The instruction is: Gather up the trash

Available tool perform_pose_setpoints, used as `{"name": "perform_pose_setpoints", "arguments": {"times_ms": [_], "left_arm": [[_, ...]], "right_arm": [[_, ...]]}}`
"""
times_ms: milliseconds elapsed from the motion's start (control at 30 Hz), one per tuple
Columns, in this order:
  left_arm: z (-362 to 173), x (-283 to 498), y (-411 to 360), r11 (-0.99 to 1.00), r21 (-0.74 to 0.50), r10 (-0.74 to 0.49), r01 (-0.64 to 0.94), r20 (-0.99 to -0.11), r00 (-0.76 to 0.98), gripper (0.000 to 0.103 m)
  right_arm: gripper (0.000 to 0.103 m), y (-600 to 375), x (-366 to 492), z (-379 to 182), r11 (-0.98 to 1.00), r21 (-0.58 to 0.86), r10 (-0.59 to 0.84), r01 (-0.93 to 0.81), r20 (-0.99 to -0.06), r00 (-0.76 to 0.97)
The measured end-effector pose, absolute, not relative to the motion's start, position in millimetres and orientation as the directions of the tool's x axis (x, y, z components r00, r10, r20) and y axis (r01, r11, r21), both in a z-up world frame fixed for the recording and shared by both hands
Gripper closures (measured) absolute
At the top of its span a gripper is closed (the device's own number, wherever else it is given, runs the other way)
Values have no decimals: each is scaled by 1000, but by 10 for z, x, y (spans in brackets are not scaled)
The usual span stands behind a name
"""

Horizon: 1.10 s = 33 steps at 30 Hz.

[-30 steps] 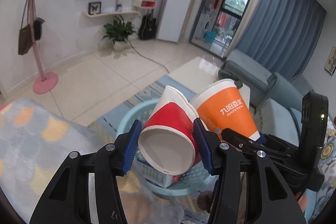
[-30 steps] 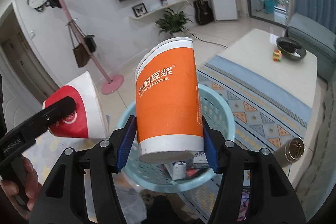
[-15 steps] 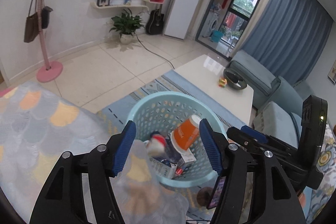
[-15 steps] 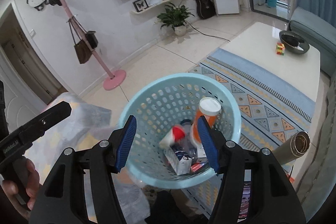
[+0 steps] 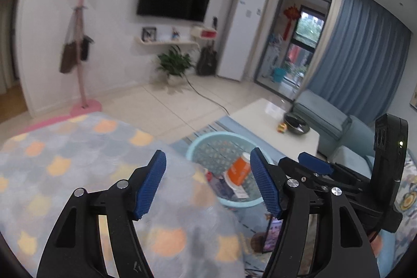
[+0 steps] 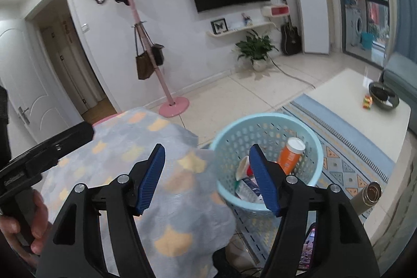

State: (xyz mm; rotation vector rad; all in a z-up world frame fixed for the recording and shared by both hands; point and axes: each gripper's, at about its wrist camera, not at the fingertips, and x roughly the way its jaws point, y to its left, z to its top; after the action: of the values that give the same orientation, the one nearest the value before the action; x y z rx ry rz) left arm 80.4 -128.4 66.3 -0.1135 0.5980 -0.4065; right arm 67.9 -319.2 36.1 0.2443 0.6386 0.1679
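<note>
A light blue perforated basket (image 6: 310, 145) stands on the floor and holds an orange paper cup (image 6: 290, 155), a red and white cup (image 6: 243, 168) and cartons. It also shows in the left wrist view (image 5: 208, 145) with the orange cup (image 5: 238, 170) inside. My left gripper (image 5: 208, 184) is open and empty, above the edge of a blanket-covered surface (image 5: 65, 168). My right gripper (image 6: 207, 179) is open and empty, above and left of the basket.
A grey blanket with orange shapes (image 6: 146, 145) covers the surface below both grippers. A patterned rug (image 6: 346, 160) and a white coffee table (image 6: 365, 121) with a dark bowl (image 6: 383, 95) lie beyond the basket. A metal flask (image 6: 368, 197) lies at right. A pink coat stand (image 6: 172, 100) stands behind.
Both grippers opened and dropped the red cup and the orange cup into the basket. Both have since pulled back and left, over the blanket.
</note>
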Motion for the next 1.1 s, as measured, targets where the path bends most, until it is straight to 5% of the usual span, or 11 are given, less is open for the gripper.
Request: {"name": "perform_pose_setpoints", "arguments": {"times_ms": [667, 1100], "left_arm": [[509, -292, -715, 1000, -4, 7, -9, -310, 951, 22], [-25, -162, -534, 996, -70, 29, -58, -363, 931, 21]], "right_arm": [[34, -2646, -253, 597, 986, 169, 63, 0, -368, 928], [33, -2539, -277, 297, 995, 81, -27, 65, -401, 916]]}}
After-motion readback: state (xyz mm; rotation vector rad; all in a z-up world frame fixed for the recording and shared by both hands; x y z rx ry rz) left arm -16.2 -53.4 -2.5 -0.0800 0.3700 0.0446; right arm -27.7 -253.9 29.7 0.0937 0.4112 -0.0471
